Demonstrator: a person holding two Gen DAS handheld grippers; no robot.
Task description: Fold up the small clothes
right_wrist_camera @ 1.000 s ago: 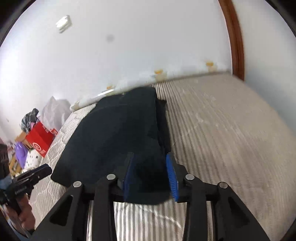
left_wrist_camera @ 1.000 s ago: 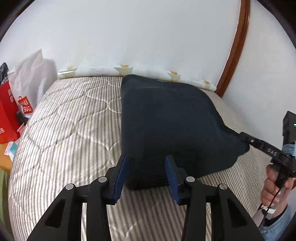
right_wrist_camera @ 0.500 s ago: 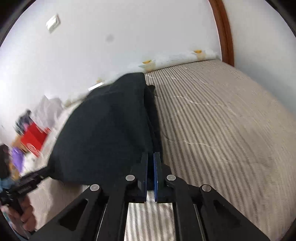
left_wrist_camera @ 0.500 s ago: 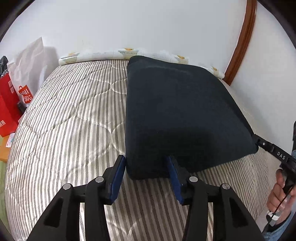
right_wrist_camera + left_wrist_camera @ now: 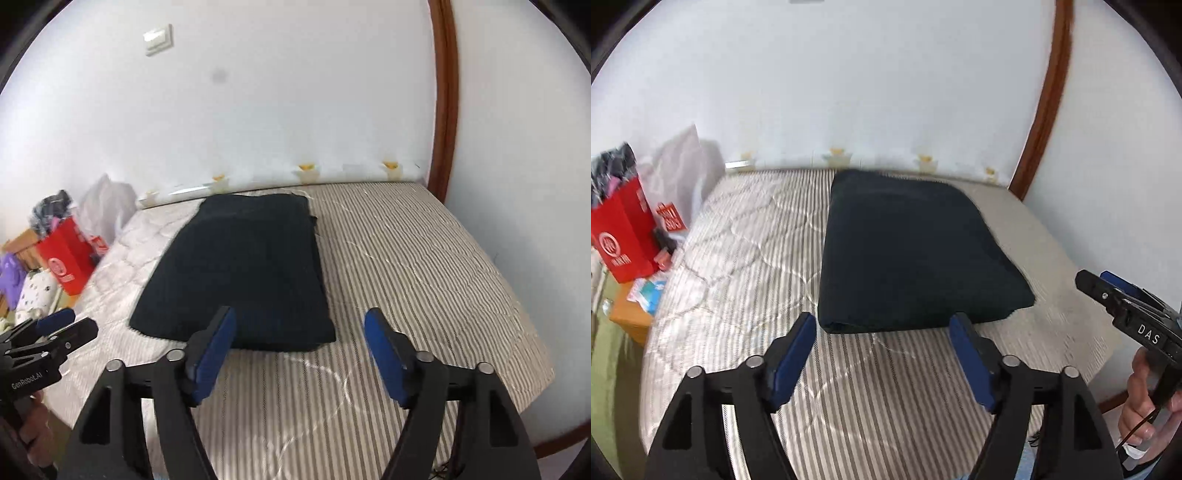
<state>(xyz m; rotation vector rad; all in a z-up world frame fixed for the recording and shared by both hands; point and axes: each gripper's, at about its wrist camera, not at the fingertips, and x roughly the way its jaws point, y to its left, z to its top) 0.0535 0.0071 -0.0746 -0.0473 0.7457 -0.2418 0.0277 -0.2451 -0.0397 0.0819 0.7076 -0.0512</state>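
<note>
- The cloth (image 5: 908, 254) lies folded into a flat, squared block on the bed (image 5: 746, 236), its far edge close to the wall; I judge this fold done, which is why I have let go.
- My left tongs (image 5: 882, 341) have just been opening and stand wide, with nothing between the pads.
- My right tongs (image 5: 299, 339) likewise have just been opening; they are wide and empty.
- The cloth's near edge sits just beyond the tips of both tongs, clear of them. The left tongs face its near-left corner, the right tongs its near-right corner.
</note>
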